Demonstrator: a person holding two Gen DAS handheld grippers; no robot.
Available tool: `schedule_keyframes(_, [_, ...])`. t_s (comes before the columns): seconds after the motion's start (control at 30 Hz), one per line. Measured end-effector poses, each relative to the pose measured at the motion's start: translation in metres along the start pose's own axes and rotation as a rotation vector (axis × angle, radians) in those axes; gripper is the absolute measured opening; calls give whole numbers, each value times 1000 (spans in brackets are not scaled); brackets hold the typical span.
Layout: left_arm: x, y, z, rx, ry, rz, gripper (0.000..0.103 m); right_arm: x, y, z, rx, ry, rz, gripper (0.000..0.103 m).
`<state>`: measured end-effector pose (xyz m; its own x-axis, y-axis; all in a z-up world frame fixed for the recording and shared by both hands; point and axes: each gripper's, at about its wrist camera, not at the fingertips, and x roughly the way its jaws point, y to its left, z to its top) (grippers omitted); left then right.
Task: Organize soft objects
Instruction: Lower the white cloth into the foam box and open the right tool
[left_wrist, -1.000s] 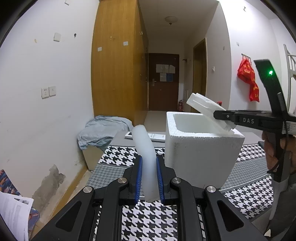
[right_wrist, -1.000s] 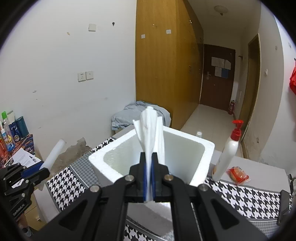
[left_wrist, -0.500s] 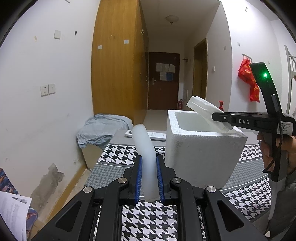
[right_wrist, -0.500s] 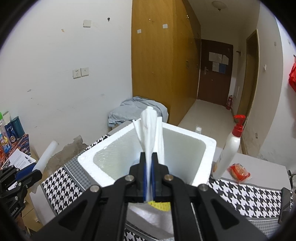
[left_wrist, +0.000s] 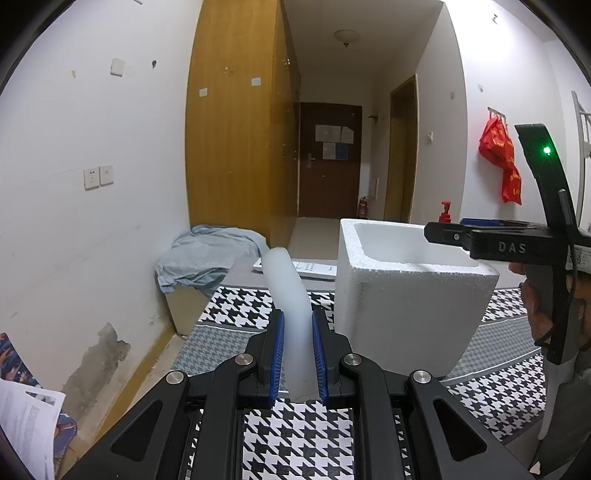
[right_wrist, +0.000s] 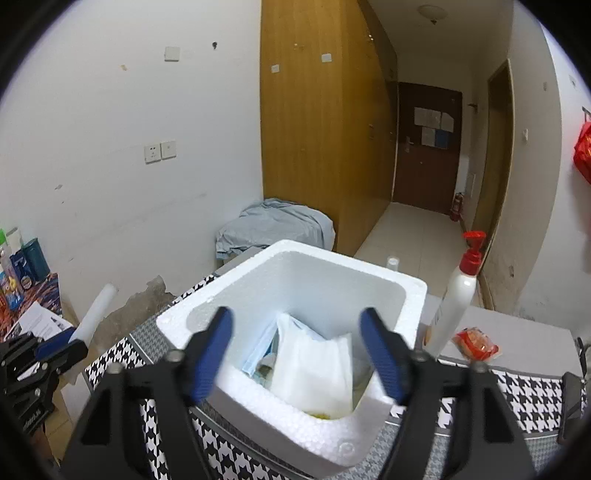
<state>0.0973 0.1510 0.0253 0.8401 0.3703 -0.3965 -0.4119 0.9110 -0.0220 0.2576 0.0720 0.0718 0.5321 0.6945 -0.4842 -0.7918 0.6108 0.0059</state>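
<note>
Our left gripper (left_wrist: 297, 354) clamps the foam tube (left_wrist: 290, 302), left of the foam box (left_wrist: 402, 310); our right gripper (right_wrist: 297, 354) gapes above it.

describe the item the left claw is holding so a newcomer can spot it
Start at the white foam box on the houndstooth cloth. Just left of it, the left claw clamps a foam tube: the only pale, translucent, curved cylinder around, standing up between blue pads.

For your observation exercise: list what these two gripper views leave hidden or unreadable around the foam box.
- Box contents: left view, walls hide them.
- Items under the white bag: right view, bag covers them.
- Foam tube lower end: left view, hidden behind the left gripper.
- Bottle label: right view, too small.
</note>
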Motion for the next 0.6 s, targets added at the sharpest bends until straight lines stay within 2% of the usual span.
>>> schedule_keyframes(0.17, [0, -2, 1, 3, -3, -4, 16, -7, -1, -1, 7, -19, 8, 89])
schedule_keyframes(0.3, [0, -3, 5, 5, -9, -18, 16, -14, -4, -2, 9, -33, -5, 97])
schedule_keyframes(0.43, [3, -3, 10, 4, -16, -35, 16, -18, -8, -6, 16, -33, -19, 98])
schedule_keyframes(0.5, [4, -5, 13, 5, -19, -46, 16, -22, -9, -8, 15, -37, -12, 103])
schedule_keyframes(0.6, [6, -5, 18, 4, -23, -55, 16, -26, -10, -10, 10, -42, -15, 103])
